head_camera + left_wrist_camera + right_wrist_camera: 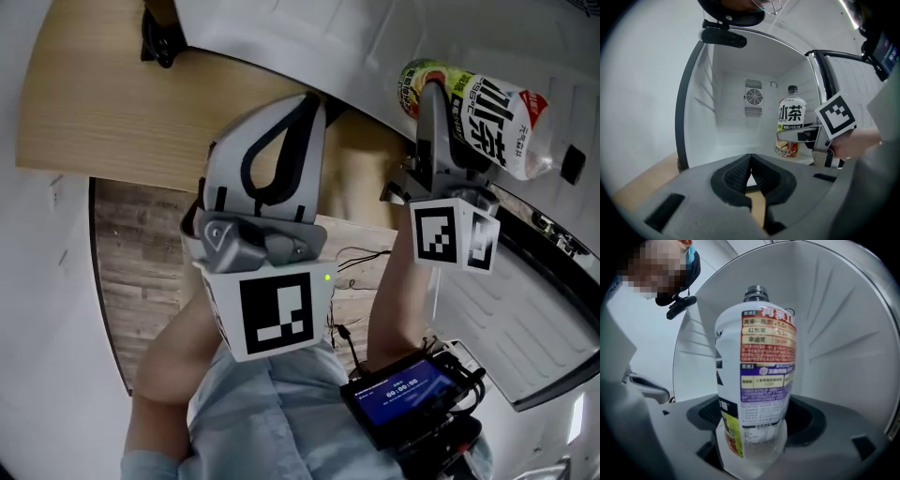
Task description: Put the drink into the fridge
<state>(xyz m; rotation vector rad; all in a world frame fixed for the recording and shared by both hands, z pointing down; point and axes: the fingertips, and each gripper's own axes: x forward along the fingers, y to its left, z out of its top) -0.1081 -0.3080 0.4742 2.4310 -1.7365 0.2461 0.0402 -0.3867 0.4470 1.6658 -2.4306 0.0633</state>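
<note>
The drink [483, 112] is a clear bottle with a white label and a black cap. My right gripper [439, 94] is shut on its lower body, one finger on each side. In the left gripper view the drink [791, 119] stands upright inside the open white fridge [726, 136], low at the right side near the floor; whether it rests there I cannot tell. The right gripper [785, 135] reaches in from the right. The drink [757, 376] fills the right gripper view, hiding the pads of that gripper [752, 437]. My left gripper [314, 103] [750, 161] hangs shut and empty before the fridge.
The fridge door [534, 319] [848, 70] stands open at the right. A fan vent [753, 97] sits in the back wall. A light wooden surface [103, 103] lies left of the fridge over plank flooring [141, 281]. A small screen device [403, 394] rides on my right forearm.
</note>
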